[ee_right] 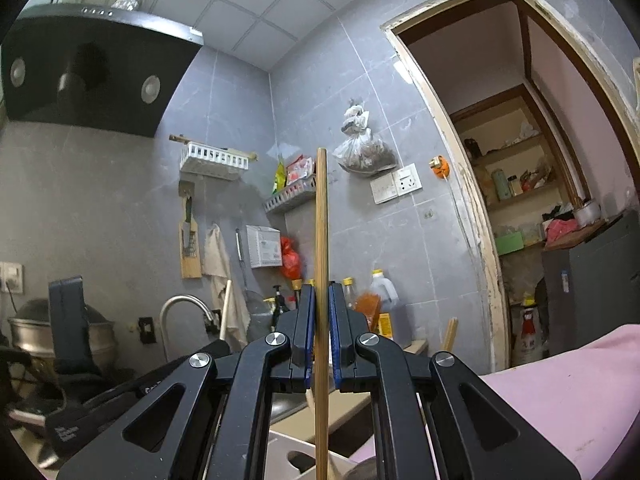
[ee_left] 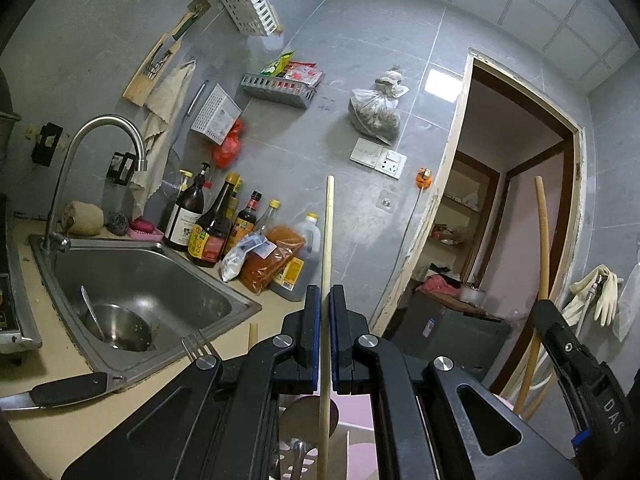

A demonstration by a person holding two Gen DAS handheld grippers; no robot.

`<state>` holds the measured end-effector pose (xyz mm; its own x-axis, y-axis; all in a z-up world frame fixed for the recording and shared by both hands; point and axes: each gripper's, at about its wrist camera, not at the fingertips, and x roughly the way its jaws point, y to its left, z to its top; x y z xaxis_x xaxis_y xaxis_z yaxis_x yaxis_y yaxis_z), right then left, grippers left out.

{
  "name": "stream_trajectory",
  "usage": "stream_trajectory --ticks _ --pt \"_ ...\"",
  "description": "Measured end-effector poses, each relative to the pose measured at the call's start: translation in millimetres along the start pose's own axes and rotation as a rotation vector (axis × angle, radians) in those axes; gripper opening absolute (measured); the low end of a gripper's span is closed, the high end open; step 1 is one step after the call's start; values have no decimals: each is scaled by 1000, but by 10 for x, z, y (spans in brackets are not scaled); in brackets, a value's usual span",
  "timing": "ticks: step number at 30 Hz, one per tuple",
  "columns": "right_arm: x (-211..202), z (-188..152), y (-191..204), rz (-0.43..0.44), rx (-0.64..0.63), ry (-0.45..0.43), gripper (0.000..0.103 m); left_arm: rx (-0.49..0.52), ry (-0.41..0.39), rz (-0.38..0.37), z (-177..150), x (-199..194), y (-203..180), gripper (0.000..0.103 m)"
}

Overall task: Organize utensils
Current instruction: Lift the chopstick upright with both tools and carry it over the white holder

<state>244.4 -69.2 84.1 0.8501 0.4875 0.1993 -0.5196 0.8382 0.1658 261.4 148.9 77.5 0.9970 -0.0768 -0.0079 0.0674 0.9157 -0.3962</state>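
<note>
In the left wrist view my left gripper (ee_left: 325, 296) is shut on a pale chopstick (ee_left: 328, 232) that stands upright between its pads. At the right edge of that view is my right gripper (ee_left: 550, 320), holding a darker chopstick (ee_left: 542, 236). In the right wrist view the right gripper (ee_right: 321, 312) is shut on that brown chopstick (ee_right: 321, 220), also upright. The left gripper (ee_right: 66, 300) shows at the left there. Below both grippers lies a pink utensil holder (ee_left: 356, 412) with a slotted metal spatula (ee_left: 298, 436) in it.
A steel sink (ee_left: 168, 264) holds a metal bowl (ee_left: 120, 326) with a spoon. A knife (ee_left: 68, 390), a fork (ee_left: 198, 346) and a chopstick end (ee_left: 253, 334) lie on the counter. Sauce bottles (ee_left: 212, 228) stand by the wall. An open doorway (ee_left: 500, 220) is on the right.
</note>
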Motion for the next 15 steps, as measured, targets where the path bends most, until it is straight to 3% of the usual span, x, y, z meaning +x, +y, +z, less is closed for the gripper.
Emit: stream_trajectory --ticks 9,15 --pt "38 -114 15 -34 -38 11 5 10 8 3 -73 -14 -6 2" --pt "14 -171 28 -42 -58 37 6 84 43 -13 -154 -19 -74 2"
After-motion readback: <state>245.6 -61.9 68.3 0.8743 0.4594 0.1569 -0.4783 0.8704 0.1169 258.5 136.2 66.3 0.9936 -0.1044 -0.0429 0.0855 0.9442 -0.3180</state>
